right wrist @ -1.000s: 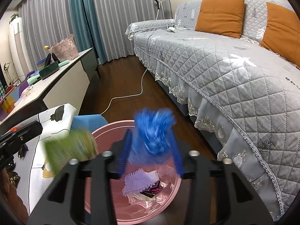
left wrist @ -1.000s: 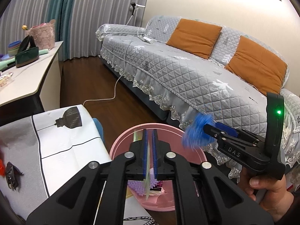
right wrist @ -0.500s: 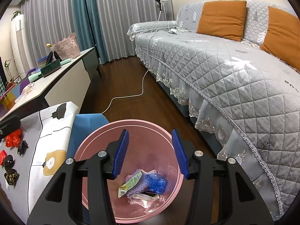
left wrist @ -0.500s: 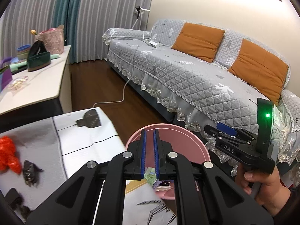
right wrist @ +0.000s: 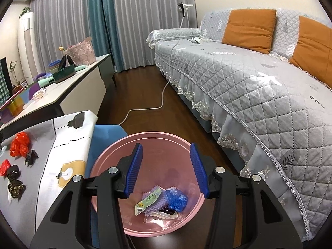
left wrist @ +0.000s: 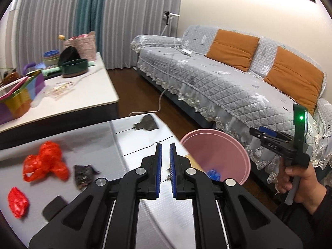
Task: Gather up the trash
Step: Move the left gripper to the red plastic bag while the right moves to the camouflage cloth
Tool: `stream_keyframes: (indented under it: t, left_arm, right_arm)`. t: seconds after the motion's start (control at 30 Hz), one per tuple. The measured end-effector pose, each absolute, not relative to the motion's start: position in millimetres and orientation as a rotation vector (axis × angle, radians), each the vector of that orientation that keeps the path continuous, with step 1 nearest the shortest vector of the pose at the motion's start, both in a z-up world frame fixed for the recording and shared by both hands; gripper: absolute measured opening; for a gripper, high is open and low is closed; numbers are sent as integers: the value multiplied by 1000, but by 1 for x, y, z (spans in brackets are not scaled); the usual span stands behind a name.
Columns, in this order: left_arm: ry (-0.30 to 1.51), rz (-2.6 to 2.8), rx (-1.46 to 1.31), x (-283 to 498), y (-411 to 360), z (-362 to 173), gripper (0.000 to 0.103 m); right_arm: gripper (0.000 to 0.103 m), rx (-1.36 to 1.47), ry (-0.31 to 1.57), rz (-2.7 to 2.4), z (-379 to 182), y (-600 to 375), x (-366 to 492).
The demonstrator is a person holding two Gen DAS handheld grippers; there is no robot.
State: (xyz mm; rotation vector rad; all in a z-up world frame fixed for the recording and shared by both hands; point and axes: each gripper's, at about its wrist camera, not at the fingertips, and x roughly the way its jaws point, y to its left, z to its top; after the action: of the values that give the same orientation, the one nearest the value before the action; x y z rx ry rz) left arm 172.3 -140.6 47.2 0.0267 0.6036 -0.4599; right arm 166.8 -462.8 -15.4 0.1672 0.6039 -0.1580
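While your right gripper (right wrist: 167,167) hangs over the pink bin (right wrist: 116,152) with its jaws parted and nothing between them, your left gripper (left wrist: 164,161) sits nearly closed and empty above the grey tablecloth (left wrist: 132,145). Blue, purple and green trash (right wrist: 164,200) lies at the bin's bottom. Red wrappers (left wrist: 44,164) and dark scraps (left wrist: 84,173) lie on the cloth. Beyond — a quilted grey sofa (right wrist: 238,78) with orange cushions (right wrist: 249,29), dark wood floor (right wrist: 143,87), grey curtains (right wrist: 145,20), and a cluttered sideboard (left wrist: 83,91).
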Motion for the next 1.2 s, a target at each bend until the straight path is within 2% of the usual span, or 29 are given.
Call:
stream_keyframes:
  t: [0.63,1.2]
  left_arm:
    - [569,-318,-19,155,-11,55,8]
    - [562,-21,-182,161,131,30,8]
  right_arm:
    - [42,131,587,-59,5,-399,158]
    - [41,142,565,152,7,-295,168]
